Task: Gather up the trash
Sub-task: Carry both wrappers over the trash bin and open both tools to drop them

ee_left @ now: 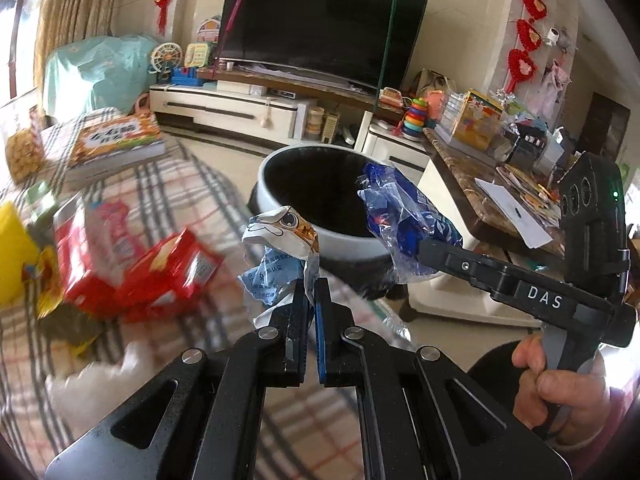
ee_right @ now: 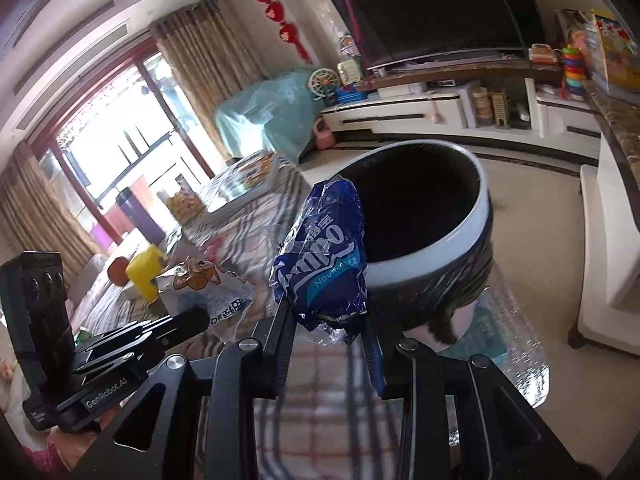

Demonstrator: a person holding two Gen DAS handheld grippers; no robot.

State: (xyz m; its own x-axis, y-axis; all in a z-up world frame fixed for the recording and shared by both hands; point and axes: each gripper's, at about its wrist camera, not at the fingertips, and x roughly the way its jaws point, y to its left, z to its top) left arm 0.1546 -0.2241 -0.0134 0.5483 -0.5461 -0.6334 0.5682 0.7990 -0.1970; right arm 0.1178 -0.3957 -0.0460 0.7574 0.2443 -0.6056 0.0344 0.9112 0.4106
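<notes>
My left gripper is shut on a crumpled white wrapper with a cartoon print, held above the plaid-covered table just short of the trash bin. My right gripper is shut on a crumpled blue plastic tissue wrapper, held at the rim of the bin. The bin is white-rimmed, dark inside, standing beside the table. In the left wrist view the right gripper holds the blue wrapper over the bin's right rim. The left gripper and white wrapper show in the right wrist view.
Red snack boxes, a yellow object and a picture book lie on the plaid table. A marble-topped cabinet with clutter stands right of the bin. A TV on a low stand is behind.
</notes>
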